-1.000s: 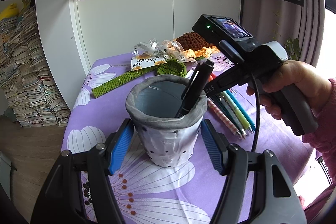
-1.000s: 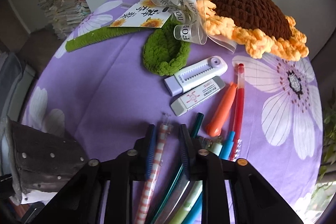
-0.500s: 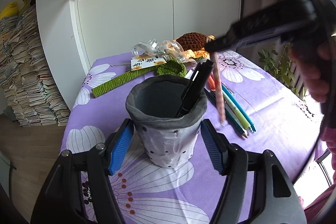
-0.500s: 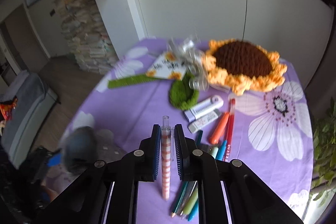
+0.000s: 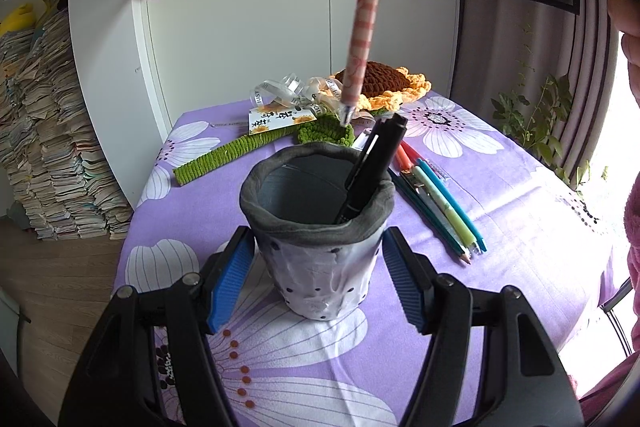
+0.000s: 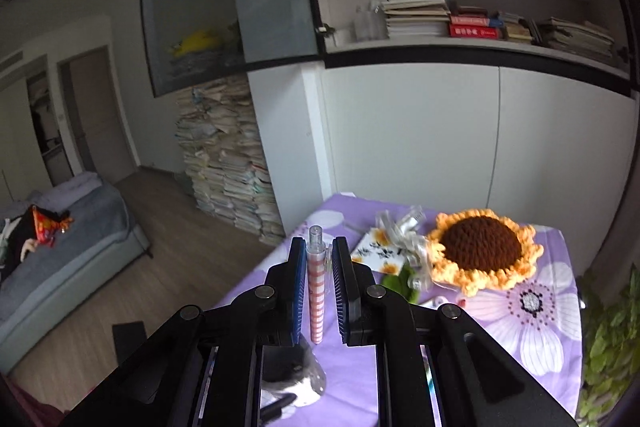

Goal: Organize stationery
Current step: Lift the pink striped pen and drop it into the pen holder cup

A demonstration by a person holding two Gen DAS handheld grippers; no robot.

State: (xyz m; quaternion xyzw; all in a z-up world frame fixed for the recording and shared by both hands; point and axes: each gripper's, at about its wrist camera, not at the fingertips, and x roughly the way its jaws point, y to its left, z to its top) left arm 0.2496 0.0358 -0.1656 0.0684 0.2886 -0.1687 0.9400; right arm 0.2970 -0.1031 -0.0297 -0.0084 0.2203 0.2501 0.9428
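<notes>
Pen (image 6: 316,291) clamped in R tongs (image 6: 319,293), tip above cup (image 5: 316,227).

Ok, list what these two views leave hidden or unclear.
- Left view: the top edge cuts off the right gripper's hold on the striped pen.
- Left view: the cup wall hides the black pen's lower end and the cup's bottom.
- Right view: the right gripper and its body hide most of the cup and the striped pen's tip.
- Left view: whether the left gripper pads touch the cup is unclear.
- Card print: too small.
</notes>
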